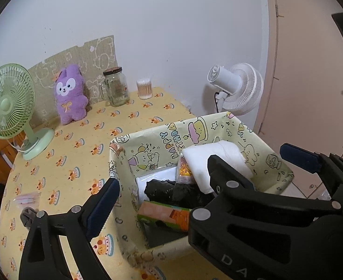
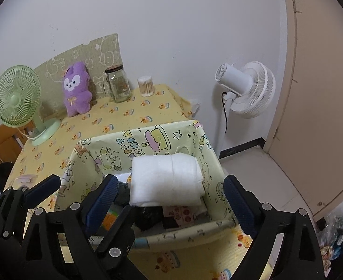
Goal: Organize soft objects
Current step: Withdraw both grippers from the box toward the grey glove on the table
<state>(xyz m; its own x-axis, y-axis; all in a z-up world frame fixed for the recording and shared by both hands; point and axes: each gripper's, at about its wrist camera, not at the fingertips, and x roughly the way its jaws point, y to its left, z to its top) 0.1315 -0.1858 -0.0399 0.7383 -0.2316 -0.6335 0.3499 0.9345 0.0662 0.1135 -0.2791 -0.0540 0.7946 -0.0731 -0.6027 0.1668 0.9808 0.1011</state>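
A cartoon-print storage box (image 1: 134,147) (image 2: 183,130) stands at the table's right edge. In it lie a folded white cloth (image 1: 215,161) (image 2: 166,182), a black bundle (image 1: 169,190) and an orange-green pack (image 1: 164,214). A purple plush rabbit (image 1: 70,94) (image 2: 76,89) leans on the back wall. My left gripper (image 1: 199,179) is open and empty; its left finger is outside the box's left wall. The right gripper (image 2: 171,203) is open and empty, its fingers (image 2: 102,200) astride the white cloth. The left gripper also shows in the right wrist view (image 2: 78,191).
A green desk fan (image 1: 10,107) (image 2: 22,102) stands at the back left. A glass jar (image 1: 115,86) (image 2: 119,85) and a cotton-swab tub (image 1: 144,88) (image 2: 145,86) stand by the wall. A white fan (image 1: 239,86) (image 2: 248,88) is beyond the table, near a door (image 2: 316,93).
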